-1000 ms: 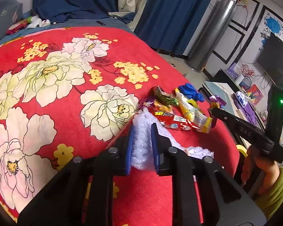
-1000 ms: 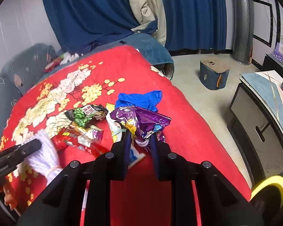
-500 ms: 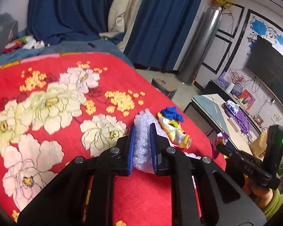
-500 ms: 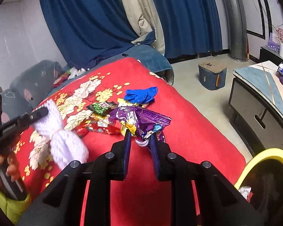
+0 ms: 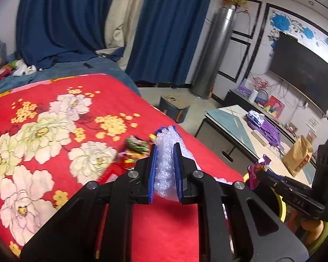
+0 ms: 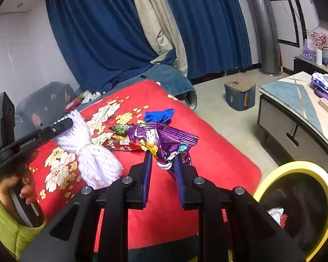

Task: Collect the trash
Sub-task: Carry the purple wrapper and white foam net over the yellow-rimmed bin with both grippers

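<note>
Left hand-held gripper — pinching bubble wrap | right hand-held gripper — pinching purple snack wrapper, apparently its lower corner

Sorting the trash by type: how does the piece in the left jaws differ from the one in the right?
The left gripper holds white foam netting, soft, plain and knotted in the middle; the right gripper holds a purple snack wrapper, glossy, printed and crinkled. Both are clamped and lifted off the red blanket.
</note>
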`<state>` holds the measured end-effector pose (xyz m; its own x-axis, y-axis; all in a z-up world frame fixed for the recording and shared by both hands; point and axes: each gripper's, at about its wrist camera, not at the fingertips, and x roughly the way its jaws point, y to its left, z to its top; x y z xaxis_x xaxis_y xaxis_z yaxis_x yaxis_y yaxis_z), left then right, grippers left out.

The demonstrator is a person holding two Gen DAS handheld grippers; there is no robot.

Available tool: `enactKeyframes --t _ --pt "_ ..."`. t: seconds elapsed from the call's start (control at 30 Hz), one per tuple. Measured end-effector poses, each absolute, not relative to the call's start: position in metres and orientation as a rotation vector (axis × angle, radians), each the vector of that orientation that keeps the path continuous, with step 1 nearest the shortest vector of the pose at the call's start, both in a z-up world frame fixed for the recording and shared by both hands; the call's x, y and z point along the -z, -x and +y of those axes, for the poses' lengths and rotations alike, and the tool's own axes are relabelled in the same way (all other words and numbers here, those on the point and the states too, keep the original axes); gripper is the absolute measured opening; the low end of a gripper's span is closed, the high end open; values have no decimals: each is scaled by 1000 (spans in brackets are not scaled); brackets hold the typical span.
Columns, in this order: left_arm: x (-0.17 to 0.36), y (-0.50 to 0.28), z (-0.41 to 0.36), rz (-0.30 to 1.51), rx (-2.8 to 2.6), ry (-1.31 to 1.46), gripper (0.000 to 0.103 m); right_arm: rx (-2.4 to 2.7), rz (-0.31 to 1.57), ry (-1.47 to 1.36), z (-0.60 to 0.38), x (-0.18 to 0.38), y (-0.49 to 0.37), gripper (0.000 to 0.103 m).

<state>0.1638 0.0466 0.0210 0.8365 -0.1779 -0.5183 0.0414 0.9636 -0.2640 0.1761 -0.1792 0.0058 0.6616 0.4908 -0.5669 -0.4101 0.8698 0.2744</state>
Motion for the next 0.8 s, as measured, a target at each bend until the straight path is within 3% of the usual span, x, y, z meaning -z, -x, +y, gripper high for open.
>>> enactKeyframes --t 0.8 --pt "-4 -170 -90 599 315 83 9 -309 648 -153 -278 -6 -131 20"
